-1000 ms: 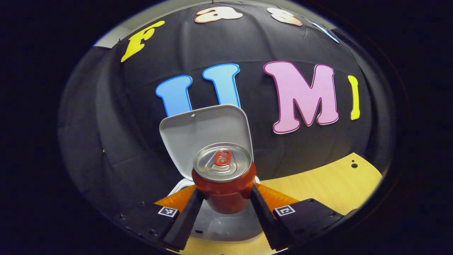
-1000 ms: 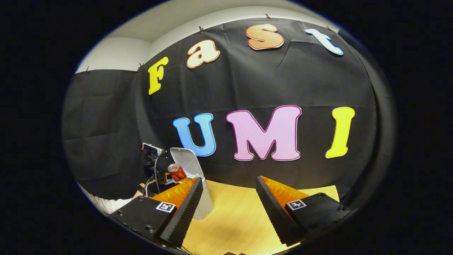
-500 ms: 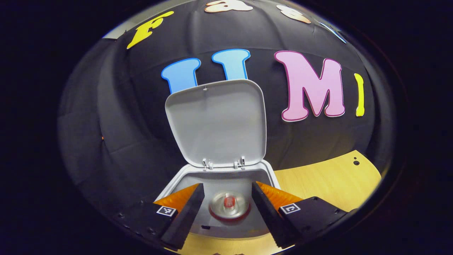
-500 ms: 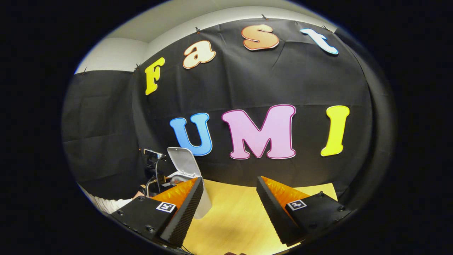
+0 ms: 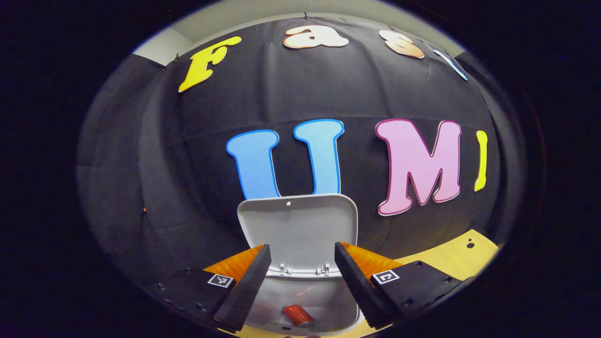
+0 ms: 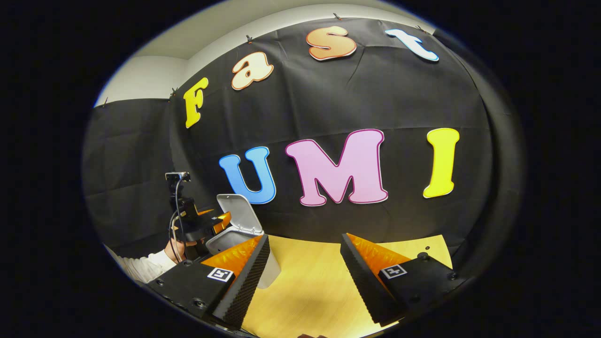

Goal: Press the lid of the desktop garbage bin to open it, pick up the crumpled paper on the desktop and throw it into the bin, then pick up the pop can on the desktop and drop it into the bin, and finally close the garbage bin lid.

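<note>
I've got the left gripper (image 5: pixel 300 277) above the bin (image 5: pixel 305 300), fingers spread wide w/ nothing between them; the pop can (image 5: pixel 296 314) lies on its side inside, and the lid (image 5: pixel 298 232) stands upright at the back. Right gripper (image 6: pixel 304 277) hangs over the bare wooden desktop (image 6: pixel 310 281), also wide & empty, w/ the bin off to its left.
</note>
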The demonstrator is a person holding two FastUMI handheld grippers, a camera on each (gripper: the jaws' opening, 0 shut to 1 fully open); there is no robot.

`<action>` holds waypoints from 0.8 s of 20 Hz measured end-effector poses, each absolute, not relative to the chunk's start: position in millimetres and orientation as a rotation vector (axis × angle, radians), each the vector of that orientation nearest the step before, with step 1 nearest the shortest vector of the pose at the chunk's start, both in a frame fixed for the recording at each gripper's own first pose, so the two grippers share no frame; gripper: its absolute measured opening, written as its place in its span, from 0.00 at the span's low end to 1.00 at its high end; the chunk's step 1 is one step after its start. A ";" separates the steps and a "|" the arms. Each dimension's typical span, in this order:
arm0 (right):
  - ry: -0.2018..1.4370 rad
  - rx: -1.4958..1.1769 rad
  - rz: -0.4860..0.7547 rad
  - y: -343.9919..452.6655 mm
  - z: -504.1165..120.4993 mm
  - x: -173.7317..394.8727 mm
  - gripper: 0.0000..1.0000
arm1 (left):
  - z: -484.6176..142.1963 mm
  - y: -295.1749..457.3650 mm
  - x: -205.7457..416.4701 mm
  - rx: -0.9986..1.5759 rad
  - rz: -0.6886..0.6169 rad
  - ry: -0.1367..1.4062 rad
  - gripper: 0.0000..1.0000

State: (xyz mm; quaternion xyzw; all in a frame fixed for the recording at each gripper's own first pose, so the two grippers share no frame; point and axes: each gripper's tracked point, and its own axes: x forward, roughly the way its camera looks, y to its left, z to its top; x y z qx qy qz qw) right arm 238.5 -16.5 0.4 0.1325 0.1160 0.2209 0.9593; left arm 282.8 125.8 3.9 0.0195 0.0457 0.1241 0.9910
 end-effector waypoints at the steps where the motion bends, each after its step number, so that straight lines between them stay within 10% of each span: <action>1: 0.237 0.266 0.458 -15.9 -2.9 241.8 0.97 | 14.1 128.5 284.3 0.032 0.254 0.073 0.92; 16: 0.314 0.384 0.515 -36.2 -55.0 280.5 0.97 | 40.3 171.1 365.9 -0.012 0.269 0.067 0.92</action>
